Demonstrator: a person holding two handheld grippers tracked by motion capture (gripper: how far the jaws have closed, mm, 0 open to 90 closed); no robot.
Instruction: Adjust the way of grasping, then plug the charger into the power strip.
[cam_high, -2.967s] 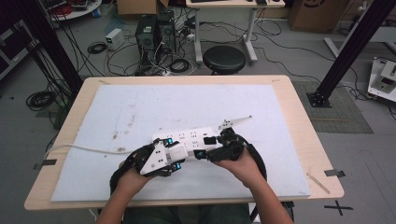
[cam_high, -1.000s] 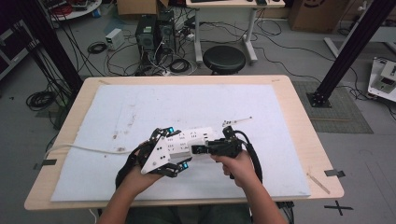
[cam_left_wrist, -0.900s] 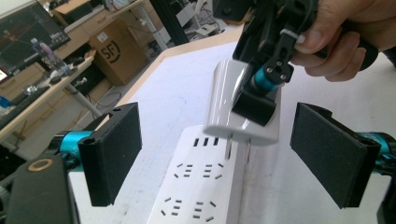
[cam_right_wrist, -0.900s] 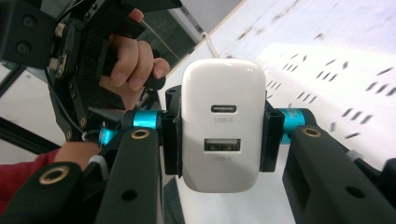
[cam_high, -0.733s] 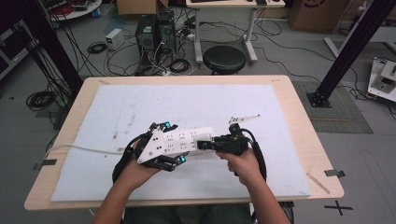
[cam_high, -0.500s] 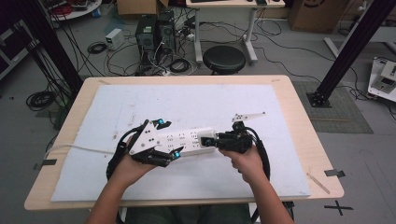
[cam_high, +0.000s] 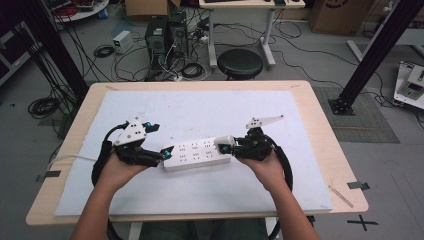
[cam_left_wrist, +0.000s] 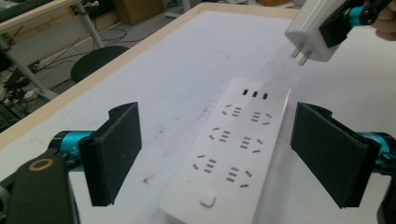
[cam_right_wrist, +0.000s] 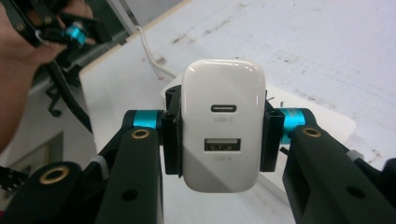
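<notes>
A white power strip (cam_high: 197, 152) lies flat on the white mat (cam_high: 200, 110), its sockets facing up. My left gripper (cam_high: 160, 138) stands open at the strip's left end. In the left gripper view its pads (cam_left_wrist: 116, 154) sit wide apart with the power strip (cam_left_wrist: 233, 154) lying below and between them, untouched. My right gripper (cam_high: 226, 145) is shut on a white USB charger (cam_high: 223, 142) held over the strip's right end. The charger (cam_right_wrist: 222, 123) shows its USB-C and USB-A ports toward the right gripper camera. Its two prongs (cam_left_wrist: 299, 53) point down at the strip, a little above it.
The strip's white cable (cam_high: 75, 157) runs off toward the table's left edge. The wooden table (cam_high: 325, 125) borders the mat. Behind the table stand a black stool (cam_high: 240, 62) and tangled floor cables (cam_high: 165, 60). Black gripper cables loop by both hands.
The strip, held up near the left gripper before, now lies flat on the mat. My left gripper has drawn back to the left and stands open. The right gripper has shifted right with the charger.
</notes>
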